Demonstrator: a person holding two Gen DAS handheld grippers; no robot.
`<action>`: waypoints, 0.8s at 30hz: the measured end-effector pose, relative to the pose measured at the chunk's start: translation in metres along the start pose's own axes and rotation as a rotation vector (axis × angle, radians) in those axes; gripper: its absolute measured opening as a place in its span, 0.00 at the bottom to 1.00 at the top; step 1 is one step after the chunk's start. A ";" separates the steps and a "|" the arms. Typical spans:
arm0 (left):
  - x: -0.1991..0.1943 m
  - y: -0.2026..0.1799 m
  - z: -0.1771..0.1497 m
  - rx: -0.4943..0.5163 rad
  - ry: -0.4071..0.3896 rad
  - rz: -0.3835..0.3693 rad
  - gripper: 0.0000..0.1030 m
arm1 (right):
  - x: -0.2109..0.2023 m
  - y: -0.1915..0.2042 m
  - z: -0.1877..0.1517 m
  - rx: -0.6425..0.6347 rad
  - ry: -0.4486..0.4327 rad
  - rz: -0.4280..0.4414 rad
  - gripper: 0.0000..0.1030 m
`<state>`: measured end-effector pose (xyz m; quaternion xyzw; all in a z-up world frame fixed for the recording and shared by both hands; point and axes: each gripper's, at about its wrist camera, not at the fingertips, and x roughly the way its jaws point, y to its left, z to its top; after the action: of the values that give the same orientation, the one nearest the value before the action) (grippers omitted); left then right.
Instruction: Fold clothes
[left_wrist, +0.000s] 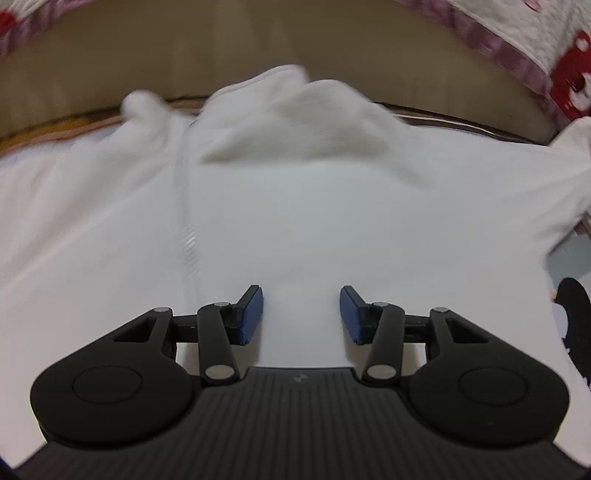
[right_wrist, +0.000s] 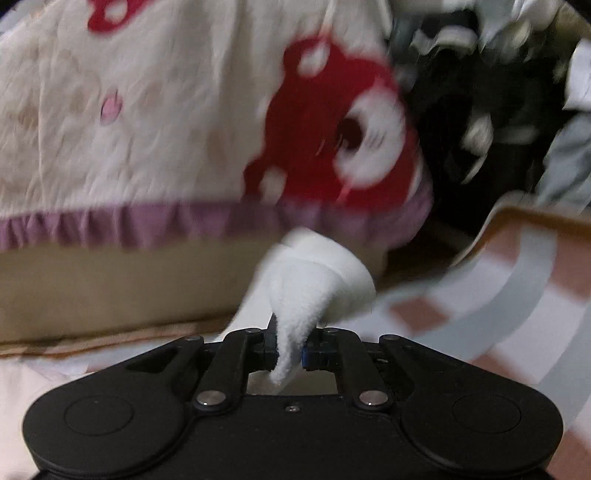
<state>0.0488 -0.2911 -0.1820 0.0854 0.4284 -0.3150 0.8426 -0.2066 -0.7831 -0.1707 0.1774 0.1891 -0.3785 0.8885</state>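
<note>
A white fleece garment (left_wrist: 295, 206) with a zip (left_wrist: 186, 236) lies spread out in the left wrist view, its collar or hood bunched at the far side. My left gripper (left_wrist: 301, 314) is open and empty just above the garment's front. In the right wrist view, my right gripper (right_wrist: 290, 350) is shut on a cuff or corner of the white garment (right_wrist: 314, 280), which stands up between the jaws.
A cream blanket with red prints and a purple frill (right_wrist: 184, 129) lies beyond on a tan mattress edge (right_wrist: 110, 288). A dark pile of clothes (right_wrist: 480, 110) sits at the far right. A pink and white checked sheet (right_wrist: 517, 295) covers the surface.
</note>
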 end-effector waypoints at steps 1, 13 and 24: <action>-0.002 0.004 -0.003 -0.007 -0.007 0.001 0.45 | -0.002 -0.003 0.005 -0.029 -0.033 0.005 0.14; -0.017 0.024 -0.003 -0.038 0.035 -0.001 0.46 | 0.045 -0.019 -0.013 -0.036 0.246 -0.196 0.57; -0.035 0.075 0.086 -0.044 -0.173 -0.032 0.54 | -0.029 0.064 0.031 -0.033 0.137 -0.098 0.60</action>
<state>0.1370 -0.2516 -0.1113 0.0325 0.3620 -0.3250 0.8731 -0.1719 -0.7384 -0.1195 0.1786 0.2639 -0.4052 0.8569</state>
